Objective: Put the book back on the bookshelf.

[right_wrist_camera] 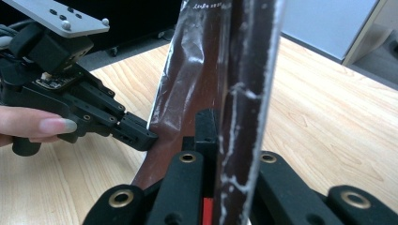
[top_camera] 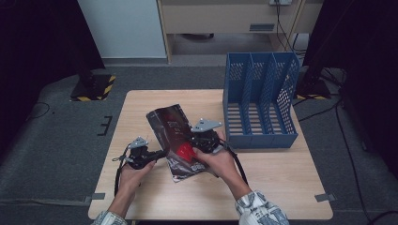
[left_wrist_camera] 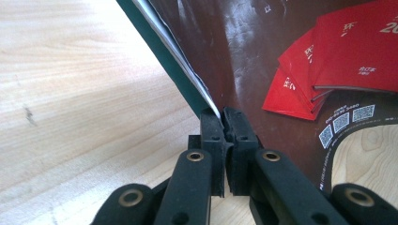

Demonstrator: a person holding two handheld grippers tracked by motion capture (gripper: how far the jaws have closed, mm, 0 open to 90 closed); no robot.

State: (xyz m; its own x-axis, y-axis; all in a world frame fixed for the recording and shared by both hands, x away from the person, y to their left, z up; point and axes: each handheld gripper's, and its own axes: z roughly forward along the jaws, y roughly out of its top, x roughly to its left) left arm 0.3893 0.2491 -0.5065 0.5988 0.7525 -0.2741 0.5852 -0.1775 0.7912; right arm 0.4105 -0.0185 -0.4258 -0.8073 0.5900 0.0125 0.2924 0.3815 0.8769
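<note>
A blue three-slot file rack [top_camera: 261, 101] stands upright at the right rear of the pale wooden tabletop [top_camera: 281, 183].

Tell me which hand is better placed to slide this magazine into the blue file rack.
Probably the right. The right tongs grip the magazine on the side nearest the file rack; the left tongs pinch its far edge.

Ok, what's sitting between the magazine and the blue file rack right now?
In the high view, the right gripper lies there, clamped on the magazine; bare table separates it from the blue file rack.
</note>
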